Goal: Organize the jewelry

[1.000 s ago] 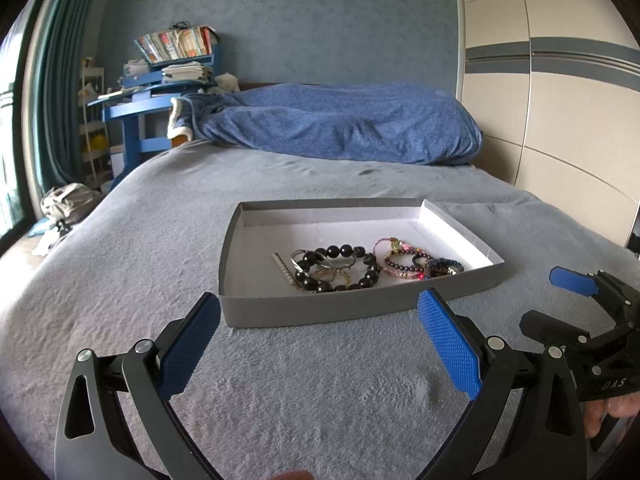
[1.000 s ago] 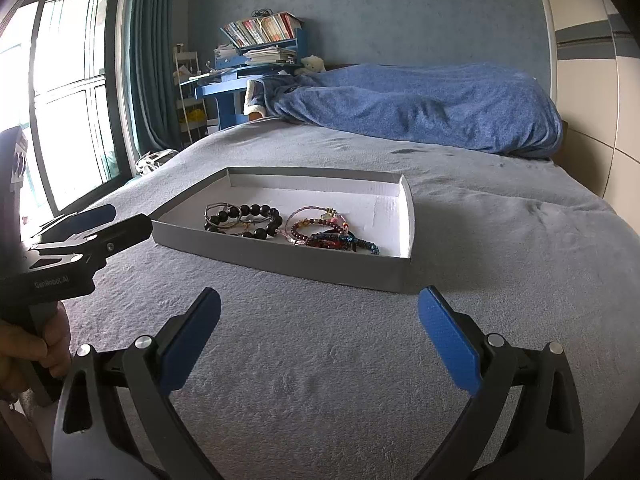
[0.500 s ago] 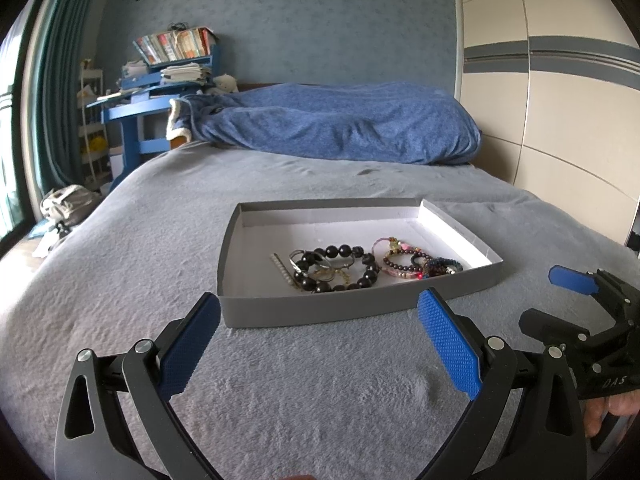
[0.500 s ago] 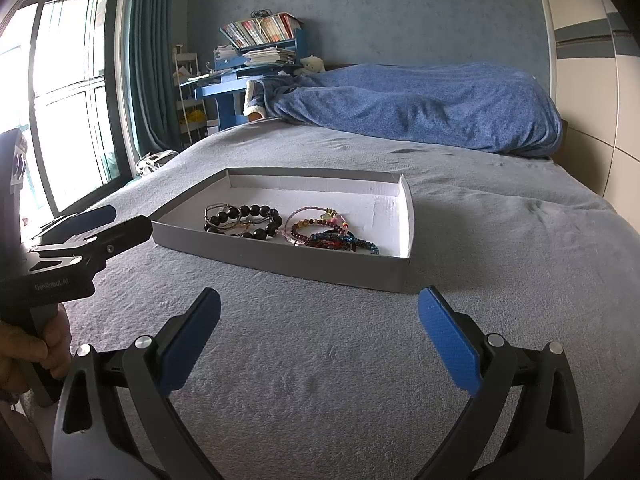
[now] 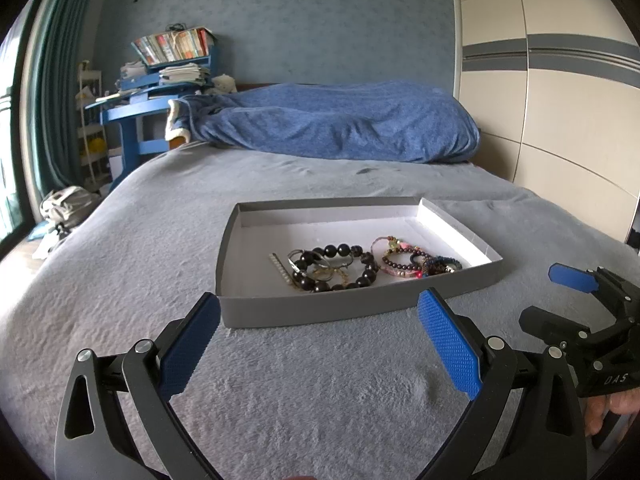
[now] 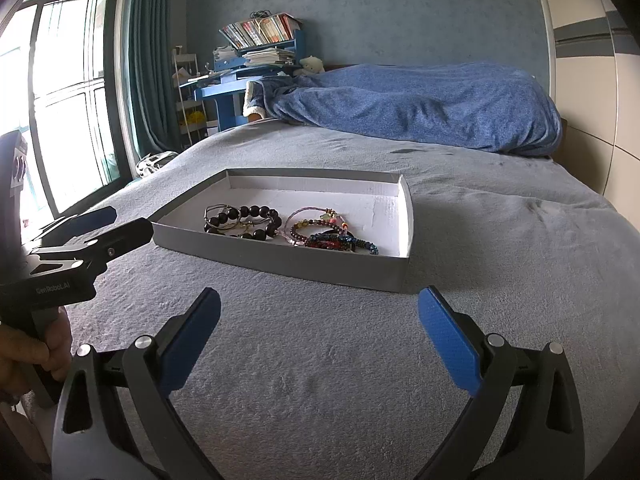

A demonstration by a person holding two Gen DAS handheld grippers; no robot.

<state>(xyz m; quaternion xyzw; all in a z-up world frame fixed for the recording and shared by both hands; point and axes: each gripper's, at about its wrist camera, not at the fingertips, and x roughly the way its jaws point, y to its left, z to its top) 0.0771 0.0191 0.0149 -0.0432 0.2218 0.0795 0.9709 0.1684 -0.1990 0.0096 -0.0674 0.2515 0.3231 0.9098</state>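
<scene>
A shallow grey cardboard tray [image 5: 320, 310] with a white inside lies on the grey bed; it also shows in the right wrist view [image 6: 280, 260]. In it lie a black bead bracelet [image 5: 340, 266] [image 6: 244, 222], a pink bracelet [image 5: 394, 258] [image 6: 316, 226], and dark multicoloured bead strands [image 5: 438, 266] [image 6: 344, 242]. My left gripper [image 5: 318, 344] is open and empty, just short of the tray's near wall. My right gripper [image 6: 320, 340] is open and empty, near the tray's right corner.
A grey blanket [image 5: 120, 280] covers the bed. A rumpled blue duvet [image 5: 340, 124] lies at the far end. A blue desk stacked with books [image 5: 160, 76] stands far left. A wardrobe [image 5: 560, 80] is on the right, a window [image 6: 60, 100] on the left.
</scene>
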